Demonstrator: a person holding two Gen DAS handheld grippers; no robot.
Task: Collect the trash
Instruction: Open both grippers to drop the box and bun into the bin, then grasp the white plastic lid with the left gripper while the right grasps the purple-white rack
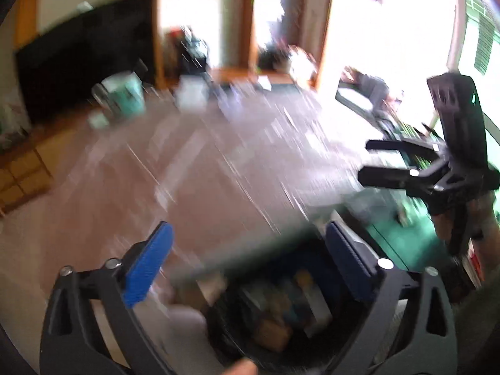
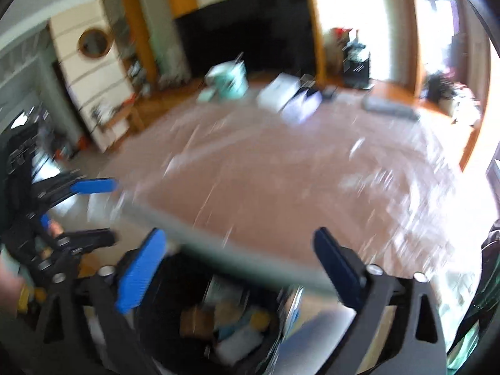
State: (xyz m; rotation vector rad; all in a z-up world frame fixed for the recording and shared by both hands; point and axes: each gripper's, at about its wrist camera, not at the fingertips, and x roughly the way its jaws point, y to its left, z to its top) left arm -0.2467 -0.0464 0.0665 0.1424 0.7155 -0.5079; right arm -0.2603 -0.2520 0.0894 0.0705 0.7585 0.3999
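Both views are motion-blurred. A black trash bin (image 1: pixel 281 309) holding several pieces of paper and packaging sits below the near edge of a brown table (image 1: pixel 218 162). My left gripper (image 1: pixel 247 268) is open and empty above the bin. My right gripper (image 2: pixel 240 268) is open and empty above the same bin (image 2: pixel 218 322). The right gripper also shows at the right of the left wrist view (image 1: pixel 368 162), open. The left gripper shows at the left of the right wrist view (image 2: pixel 109 209), open.
At the table's far side stand a teal container (image 2: pixel 229 79), a white box (image 2: pixel 278 93) and a pale purple box (image 2: pixel 303 106). A dark cabinet (image 2: pixel 250 28) lines the back wall. A white shelf unit (image 2: pixel 93 84) stands at left.
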